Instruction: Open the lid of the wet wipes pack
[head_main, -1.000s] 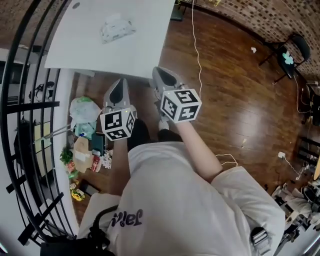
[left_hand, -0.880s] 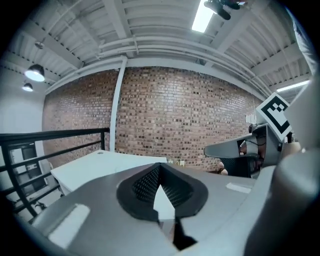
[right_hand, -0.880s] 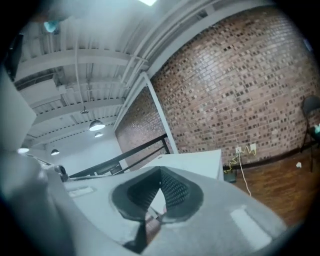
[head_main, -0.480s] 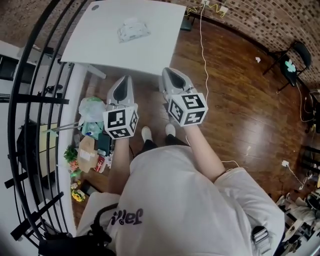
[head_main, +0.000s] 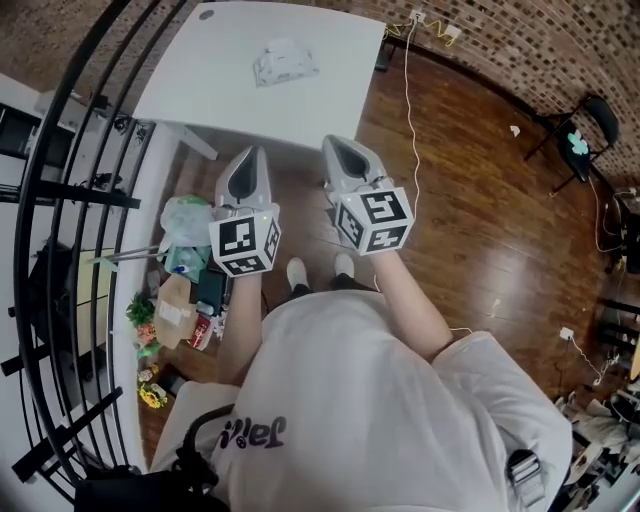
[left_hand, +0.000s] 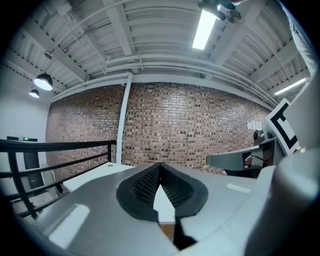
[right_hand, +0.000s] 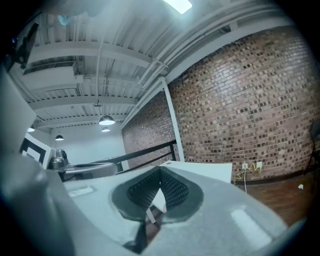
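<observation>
— Left gripper (head_main: 250, 152) first: how do its jaws stand?

— Together. In the left gripper view the tips meet and nothing sits between the ribbed pads. A sliver of the white counter (head_main: 200, 80) shows through the gap behind the tips.

— And the right gripper (head_main: 336, 142)?

— The same: closed tip to tip, and empty.

— Where is the wet wipes pack (head_main: 285, 62)?

— It lies at about the middle of the counter, clear of all four edges, and nothing touches it. It is too small in the head view to tell whether its lid is up or down.

— How do the grippers stand to it?

— They are held side by side off the counter's near edge, above the wooden floor (head_main: 470, 200), and they point toward the counter. In the head view their tips reach about as far as that edge, well apart from the pack. The left gripper faces the middle of the edge, and the right one is closer to the near right corner.

— What else is around?

— A black railing (head_main: 60, 200) runs past the counter's left edge. A heap of bags and packets (head_main: 180, 260) lies on the floor beside it. A brick wall (left_hand: 190, 125) stands beyond the far edge.
</observation>
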